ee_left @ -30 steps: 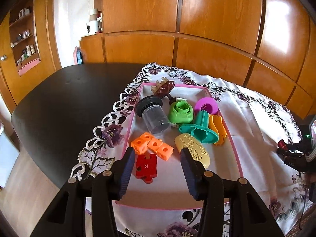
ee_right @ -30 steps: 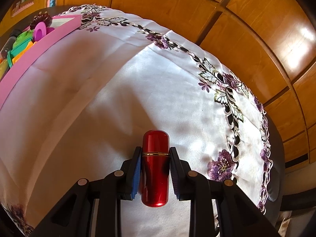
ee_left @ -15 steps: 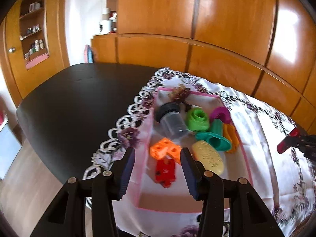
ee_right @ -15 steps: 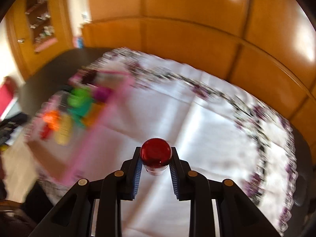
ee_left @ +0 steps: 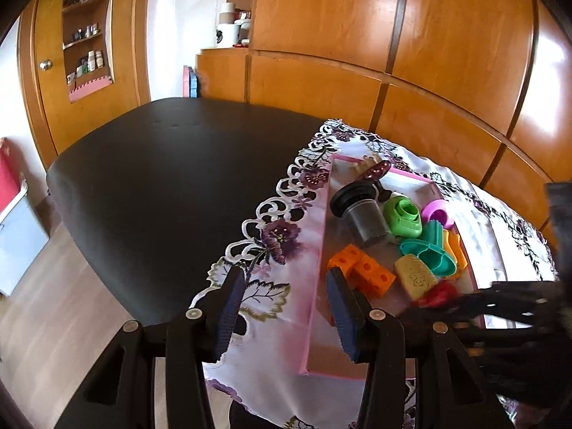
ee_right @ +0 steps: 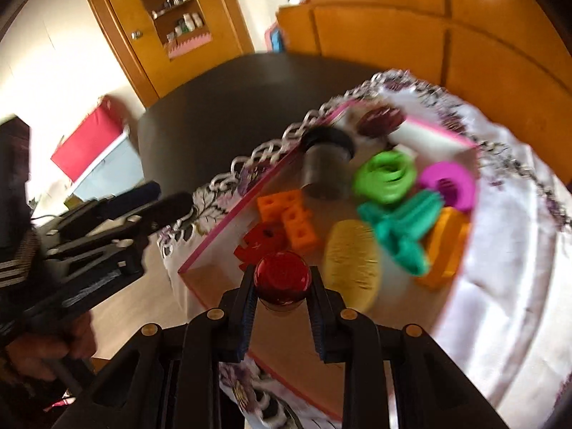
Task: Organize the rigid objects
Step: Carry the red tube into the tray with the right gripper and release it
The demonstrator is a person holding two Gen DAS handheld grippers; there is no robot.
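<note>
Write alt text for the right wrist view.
The right gripper grips a shiny red capsule above a pink-rimmed tray of colourful plastic toys on an embroidered tablecloth. The left gripper is at the left, open.

A dark table [ee_left: 171,178] carries a white embroidered cloth [ee_left: 282,239] with purple flowers, which covers the table's right part and overhangs its near edge. Behind the table runs a wall of glossy wooden cabinet panels [ee_left: 321,10]. Left of the table stands an open wooden shelf [ee_left: 87,32] holding small bottles. Beyond the table's far corner, white jars [ee_left: 228,32] sit on a low cabinet.
</note>
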